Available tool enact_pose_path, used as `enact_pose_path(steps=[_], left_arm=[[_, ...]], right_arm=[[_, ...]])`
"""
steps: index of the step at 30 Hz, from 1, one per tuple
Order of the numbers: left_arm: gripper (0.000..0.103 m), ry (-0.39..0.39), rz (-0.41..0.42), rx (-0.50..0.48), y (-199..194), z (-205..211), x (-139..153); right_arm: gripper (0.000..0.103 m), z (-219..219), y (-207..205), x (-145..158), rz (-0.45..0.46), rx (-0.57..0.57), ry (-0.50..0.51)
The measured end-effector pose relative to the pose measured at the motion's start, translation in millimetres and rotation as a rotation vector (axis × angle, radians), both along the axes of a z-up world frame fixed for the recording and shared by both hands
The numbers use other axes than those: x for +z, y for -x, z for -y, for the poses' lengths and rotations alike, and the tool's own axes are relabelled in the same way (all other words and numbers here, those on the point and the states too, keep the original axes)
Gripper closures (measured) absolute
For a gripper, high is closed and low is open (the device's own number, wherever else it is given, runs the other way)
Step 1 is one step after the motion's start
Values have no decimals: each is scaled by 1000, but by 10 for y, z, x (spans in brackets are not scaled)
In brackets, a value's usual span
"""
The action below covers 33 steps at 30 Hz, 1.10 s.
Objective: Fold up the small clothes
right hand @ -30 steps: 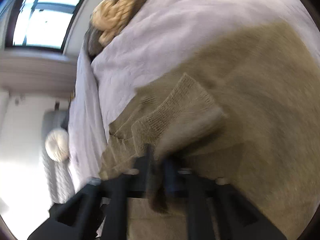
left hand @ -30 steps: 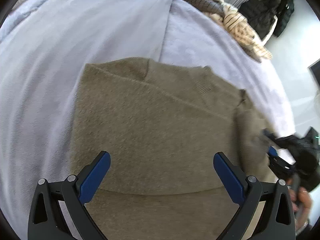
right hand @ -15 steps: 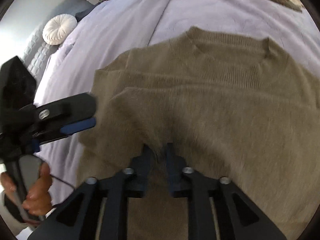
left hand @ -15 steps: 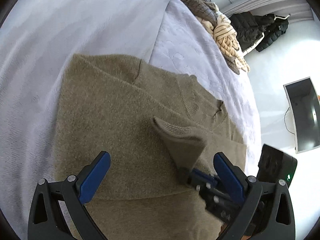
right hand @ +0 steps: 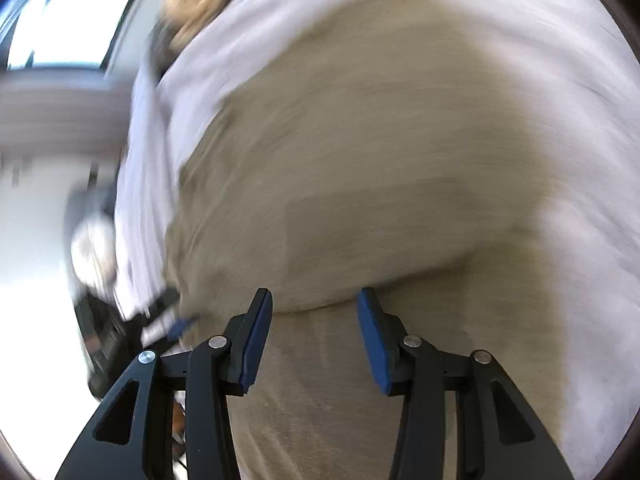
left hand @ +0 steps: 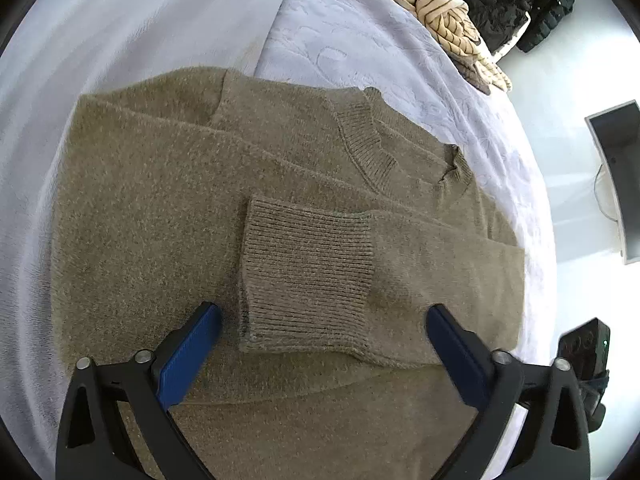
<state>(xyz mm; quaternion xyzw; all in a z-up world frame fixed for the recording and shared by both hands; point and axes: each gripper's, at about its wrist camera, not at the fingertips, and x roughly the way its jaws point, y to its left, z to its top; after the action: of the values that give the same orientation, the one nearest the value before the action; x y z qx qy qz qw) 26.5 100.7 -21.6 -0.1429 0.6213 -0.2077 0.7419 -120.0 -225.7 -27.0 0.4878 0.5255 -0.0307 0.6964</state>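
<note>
An olive-brown knitted sweater (left hand: 168,216) lies flat on a lilac bed cover (left hand: 160,20). One sleeve is folded across its chest, and the ribbed cuff (left hand: 308,272) rests there. My left gripper (left hand: 322,312) hovers over the cuff with its jaws wide apart and closing a little. Its blue pads (left hand: 188,356) touch nothing. The right wrist view is motion-blurred. It shows the sweater (right hand: 360,160) below my right gripper (right hand: 314,300), whose jaws are opening with nothing between them.
A heap of striped and grey clothes (left hand: 452,20) lies at the far end of the bed, with black jackets (left hand: 516,4) behind it. A monitor (left hand: 616,176) stands to the right of the bed. In the right wrist view, a window (right hand: 60,12) and a round cushion (right hand: 94,248) show at left.
The right gripper carried the sleeve cuff across the sweater, let it go and pulled away with its jaws parting. The cuff now lies flat on the chest. The left gripper moved closer over it.
</note>
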Motion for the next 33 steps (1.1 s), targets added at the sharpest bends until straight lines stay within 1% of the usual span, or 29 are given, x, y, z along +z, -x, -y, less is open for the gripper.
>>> enact_pose_path(steps=[1,2,3,4,5,6,7,8,9,11,13,14,16,18,20,21,22,24,25,26,27,28,29,30,31,33], left_arm=[[20,-7,6,-2,1,14,6],[29,-15,10,-3,-4,32,13],[52,-17,9,-5,-13,42,11],[80,-15,4,-7,-24,47,3],[89,-8,-6,-9,-40,42,-8],[92,-2,-6,-4,-44,29,-6],[92,8,1,6,-40,3,11],[92,21,17,15,-29,-34,55],[92,29,28,20,-16,-64,91],[92,41,50,29,30,-149,156],[92,25,48,30,66,-210,139],[92,9,35,29,88,-238,86],[92,-7,11,32,123,-269,-16],[92,-12,2,34,160,-268,-89],[92,-17,9,29,187,-257,-91],[92,-20,12,23,194,-249,-82],[92,-19,12,14,192,-238,-75],[92,-15,3,12,180,-206,-64],[92,-8,-10,20,161,-217,-68],[92,2,-22,26,148,-232,-76],[88,9,-33,36,130,-251,-83],[69,14,-45,46,109,-272,-95],[56,33,-54,59,90,-300,-103],[39,53,-48,67,86,-310,-90],[37,66,-33,69,82,-303,-68],[37,22,-9,19,62,-190,-36]], right_arm=[[48,96,74,-27,-9,-49,-11],[48,205,137,-66,-10,-105,-33],[48,288,171,-89,-11,-142,-50],[48,361,201,-110,-9,-180,-65],[49,400,210,-129,-1,-221,-77],[55,443,207,-113,6,-244,-78],[90,490,197,-96,6,-252,-61],[97,509,159,-62,-7,-236,-20],[97,556,164,24,-13,-205,28],[97,607,118,119,11,-150,84],[97,563,44,149,9,-91,153],[97,575,40,128,-4,-71,178],[97,579,45,10,-33,-43,155],[96,580,84,-41,-44,-35,139],[91,576,127,-21,-54,-17,140],[89,570,150,14,-65,3,153],[85,566,185,57,-69,23,168],[64,516,208,146,-62,69,200],[44,506,253,176,-53,80,204],[40,473,272,204,-34,86,191],[40,429,258,218,-20,94,173],[40,401,214,217,-16,101,164],[40,383,226,210,-11,106,155],[40,353,219,195,-1,105,140],[40,340,209,174,-1,97,135],[40,367,206,163,-18,58,168]])
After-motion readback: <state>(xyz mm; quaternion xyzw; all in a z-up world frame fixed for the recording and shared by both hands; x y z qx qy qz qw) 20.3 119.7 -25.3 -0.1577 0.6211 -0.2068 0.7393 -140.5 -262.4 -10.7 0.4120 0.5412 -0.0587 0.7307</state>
